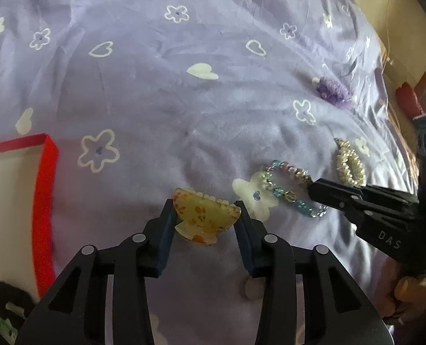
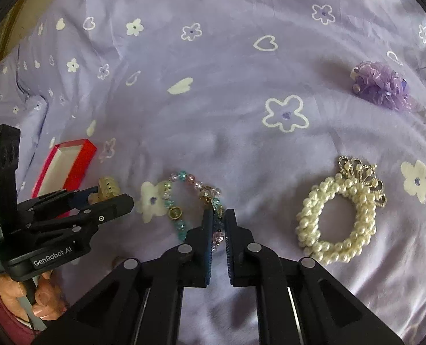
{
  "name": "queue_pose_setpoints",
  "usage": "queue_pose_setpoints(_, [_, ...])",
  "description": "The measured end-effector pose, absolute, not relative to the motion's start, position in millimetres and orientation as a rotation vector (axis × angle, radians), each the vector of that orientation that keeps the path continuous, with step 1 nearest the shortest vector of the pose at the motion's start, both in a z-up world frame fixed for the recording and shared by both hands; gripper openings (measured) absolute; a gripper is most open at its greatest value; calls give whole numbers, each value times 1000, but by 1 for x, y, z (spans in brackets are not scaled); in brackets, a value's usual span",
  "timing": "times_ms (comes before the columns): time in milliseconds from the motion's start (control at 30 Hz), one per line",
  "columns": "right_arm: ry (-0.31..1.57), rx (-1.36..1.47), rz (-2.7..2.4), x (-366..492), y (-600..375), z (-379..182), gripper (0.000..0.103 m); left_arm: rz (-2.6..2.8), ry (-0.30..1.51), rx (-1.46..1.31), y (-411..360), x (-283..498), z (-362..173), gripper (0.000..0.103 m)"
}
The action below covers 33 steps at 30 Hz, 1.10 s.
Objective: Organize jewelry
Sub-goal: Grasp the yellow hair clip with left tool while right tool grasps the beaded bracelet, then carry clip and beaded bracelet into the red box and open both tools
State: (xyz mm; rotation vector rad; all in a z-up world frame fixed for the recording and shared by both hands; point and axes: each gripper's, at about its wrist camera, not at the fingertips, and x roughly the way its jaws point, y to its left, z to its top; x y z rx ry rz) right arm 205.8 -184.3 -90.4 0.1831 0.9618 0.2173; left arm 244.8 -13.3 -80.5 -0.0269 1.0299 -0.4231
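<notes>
A yellow floral hair claw clip (image 1: pixel 205 217) lies on the lilac sheet between the fingers of my left gripper (image 1: pixel 205 215), whose jaws touch its two sides. It also shows in the right wrist view (image 2: pixel 107 190). My right gripper (image 2: pixel 219 215) is shut on a blue and pink crystal bead bracelet (image 2: pixel 181 198), which lies on the sheet; the bracelet also shows in the left wrist view (image 1: pixel 287 185). A pearl bracelet with a crown charm (image 2: pixel 342 215) lies to the right. A purple fabric flower clip (image 2: pixel 382 86) lies farther back right.
An open red box with a white inside (image 2: pixel 66 166) sits at the left; its red wall shows in the left wrist view (image 1: pixel 44 201). The lilac sheet with white flowers and hearts (image 2: pixel 213 86) covers the whole surface. The person's hands hold both grippers.
</notes>
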Motion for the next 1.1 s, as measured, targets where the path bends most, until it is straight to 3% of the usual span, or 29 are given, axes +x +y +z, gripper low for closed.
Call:
queue_pose_setpoints(567, [850, 290, 396, 171, -117, -35, 7, -333, 919, -111, 80, 175, -31, 38])
queue_pose_setpoints(1100, [862, 283, 599, 184, 18, -27, 7, -139, 909, -162, 200, 164, -32, 38])
